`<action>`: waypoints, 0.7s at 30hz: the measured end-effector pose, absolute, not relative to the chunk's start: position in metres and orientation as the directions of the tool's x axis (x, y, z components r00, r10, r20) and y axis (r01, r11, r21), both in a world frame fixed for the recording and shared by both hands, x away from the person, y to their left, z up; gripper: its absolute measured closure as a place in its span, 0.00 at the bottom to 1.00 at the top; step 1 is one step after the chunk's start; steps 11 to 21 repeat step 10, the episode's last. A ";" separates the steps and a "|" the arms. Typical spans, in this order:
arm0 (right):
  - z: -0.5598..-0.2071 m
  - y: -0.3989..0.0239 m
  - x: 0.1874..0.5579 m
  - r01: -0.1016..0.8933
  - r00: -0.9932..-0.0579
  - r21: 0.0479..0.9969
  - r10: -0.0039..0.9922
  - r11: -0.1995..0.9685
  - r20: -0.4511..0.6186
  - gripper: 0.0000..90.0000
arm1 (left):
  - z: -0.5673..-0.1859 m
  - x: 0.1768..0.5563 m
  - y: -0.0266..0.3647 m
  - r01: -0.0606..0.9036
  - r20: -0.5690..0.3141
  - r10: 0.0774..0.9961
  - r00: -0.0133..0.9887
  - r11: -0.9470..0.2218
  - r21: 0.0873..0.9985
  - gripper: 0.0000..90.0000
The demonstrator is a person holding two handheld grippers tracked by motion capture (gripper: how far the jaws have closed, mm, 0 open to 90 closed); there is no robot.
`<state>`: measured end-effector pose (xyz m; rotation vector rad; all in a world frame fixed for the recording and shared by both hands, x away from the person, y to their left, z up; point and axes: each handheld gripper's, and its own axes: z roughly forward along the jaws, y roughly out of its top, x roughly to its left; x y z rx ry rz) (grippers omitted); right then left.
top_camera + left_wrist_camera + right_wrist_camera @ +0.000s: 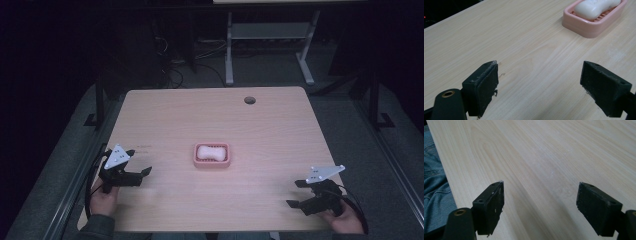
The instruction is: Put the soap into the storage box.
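Observation:
A white bar of soap [210,152] lies in a pink soap dish [212,162] near the middle of the wooden table [260,130]. In the left gripper view the soap [596,7] and dish [589,27] sit at the upper right, well beyond the jaws. My left gripper [141,176] rests at the table's front left, open, with nothing between its jaws [539,85]. My right gripper [297,193] is at the front right, also open and holding nothing [540,207], pointing across bare wood.
A round cable hole [249,100] is near the table's far edge. A metal desk frame [270,45] stands on the dark floor behind. Blue denim [435,182] of the person's leg shows past the table's near edge.

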<state>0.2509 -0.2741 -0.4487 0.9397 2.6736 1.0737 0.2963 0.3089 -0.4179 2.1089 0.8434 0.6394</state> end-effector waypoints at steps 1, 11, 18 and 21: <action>-0.448 -0.274 0.250 0.500 -0.804 0.660 0.584 0.560 0.114 0.24 | -0.418 0.296 0.309 0.354 0.163 0.736 0.657 -0.492 0.796 0.16; -0.446 -0.266 0.244 0.486 -0.806 0.676 0.583 0.554 0.102 0.21 | -0.416 0.296 0.311 0.351 0.166 0.739 0.653 -0.490 0.798 0.16; -0.446 -0.266 0.244 0.486 -0.806 0.676 0.583 0.554 0.102 0.21 | -0.416 0.296 0.311 0.351 0.166 0.739 0.653 -0.490 0.798 0.16; -0.446 -0.266 0.244 0.486 -0.806 0.676 0.583 0.554 0.102 0.21 | -0.416 0.296 0.311 0.351 0.166 0.739 0.653 -0.490 0.798 0.16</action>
